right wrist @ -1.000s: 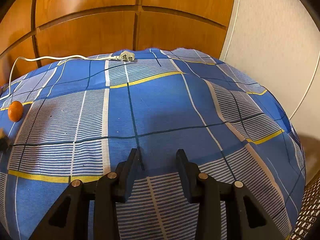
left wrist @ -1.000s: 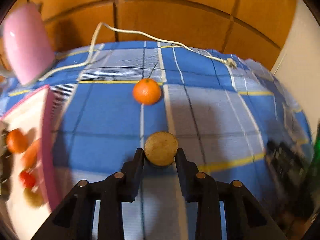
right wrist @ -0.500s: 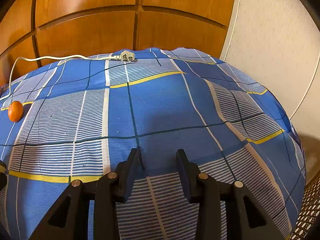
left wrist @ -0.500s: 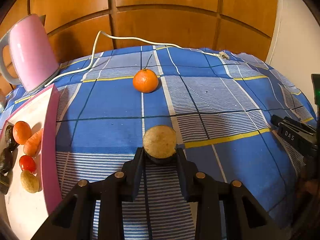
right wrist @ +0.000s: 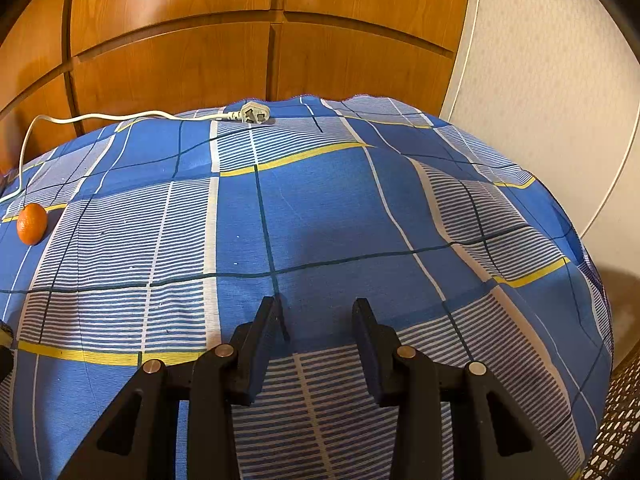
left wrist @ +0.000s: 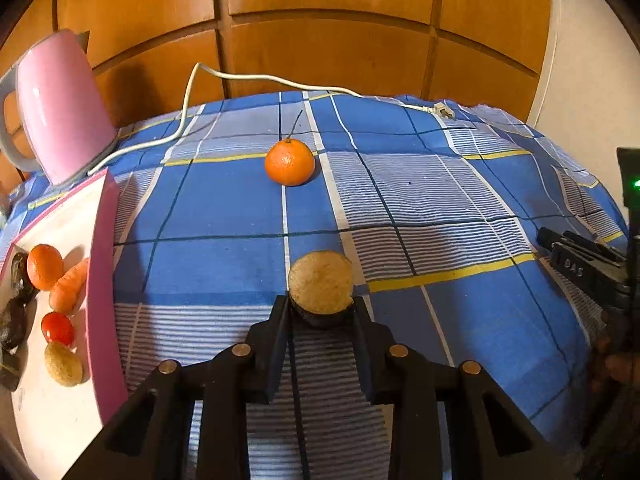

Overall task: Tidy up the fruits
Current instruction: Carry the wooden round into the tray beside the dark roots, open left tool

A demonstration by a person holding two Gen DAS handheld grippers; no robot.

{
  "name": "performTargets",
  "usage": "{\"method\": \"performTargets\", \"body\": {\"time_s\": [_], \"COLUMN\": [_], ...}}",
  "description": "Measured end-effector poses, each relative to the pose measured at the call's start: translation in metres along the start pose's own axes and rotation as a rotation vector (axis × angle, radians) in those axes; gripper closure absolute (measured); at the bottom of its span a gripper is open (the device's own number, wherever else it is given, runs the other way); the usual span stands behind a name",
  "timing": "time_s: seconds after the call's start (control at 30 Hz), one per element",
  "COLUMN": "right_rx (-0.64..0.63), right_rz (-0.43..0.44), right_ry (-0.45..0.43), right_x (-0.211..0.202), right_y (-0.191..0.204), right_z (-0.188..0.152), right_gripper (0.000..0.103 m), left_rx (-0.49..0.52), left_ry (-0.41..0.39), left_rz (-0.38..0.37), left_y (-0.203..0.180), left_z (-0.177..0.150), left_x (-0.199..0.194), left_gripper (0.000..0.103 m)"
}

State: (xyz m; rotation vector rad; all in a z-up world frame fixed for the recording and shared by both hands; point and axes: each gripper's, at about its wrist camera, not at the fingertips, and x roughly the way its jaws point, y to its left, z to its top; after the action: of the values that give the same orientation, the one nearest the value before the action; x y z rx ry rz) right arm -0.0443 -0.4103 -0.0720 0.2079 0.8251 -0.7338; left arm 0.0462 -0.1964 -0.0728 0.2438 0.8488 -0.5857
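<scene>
My left gripper [left wrist: 320, 308] has its jaws closing on a round tan muffin [left wrist: 320, 282] in a dark cup; both pads press its sides just above the blue checked cloth [left wrist: 224, 216]. A tangerine [left wrist: 289, 162] with a thin stem lies farther back on the cloth and shows small in the right wrist view as the tangerine [right wrist: 31, 223]. At the left, a pink-walled white tray [left wrist: 100, 280] holds another tangerine [left wrist: 44, 266], a carrot [left wrist: 68, 286], a tomato [left wrist: 58, 328] and a second tan muffin [left wrist: 63, 364]. My right gripper [right wrist: 318, 312] hangs open over bare cloth, nothing between its fingers.
A pink kettle [left wrist: 60, 108] stands at the back left, its white cord [left wrist: 248, 77] running along the far edge to a plug [right wrist: 252, 113]. Wooden panels close the back. Dark items [left wrist: 12, 320] lie at the tray's left edge. The cloth drops off at the right beside a white wall.
The left wrist view has steadied and swung, bringing the kettle and tray further into view; the muffin stays between the left jaws. The right view is unchanged.
</scene>
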Motion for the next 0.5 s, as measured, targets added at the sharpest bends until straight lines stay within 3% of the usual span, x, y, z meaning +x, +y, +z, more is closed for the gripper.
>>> {"method": "performTargets", "body": {"time_s": [0.3, 0.5], "right_rx": [0.0, 0.004], "right_rz": [0.0, 0.006], "right_ry": [0.0, 0.002], "right_x": [0.0, 0.0], "right_y": [0.0, -0.001], "right_z": [0.0, 0.0], "right_gripper": [0.064, 0.064], "left_rx": [-0.019, -0.13], "left_ry": [-0.108, -0.117], "left_rz": [-0.091, -0.065], "left_y": [0.006, 0.044], "left_z": [0.008, 0.002], "left_x": [-0.065, -0.093], "left_gripper": [0.073, 0.073]}}
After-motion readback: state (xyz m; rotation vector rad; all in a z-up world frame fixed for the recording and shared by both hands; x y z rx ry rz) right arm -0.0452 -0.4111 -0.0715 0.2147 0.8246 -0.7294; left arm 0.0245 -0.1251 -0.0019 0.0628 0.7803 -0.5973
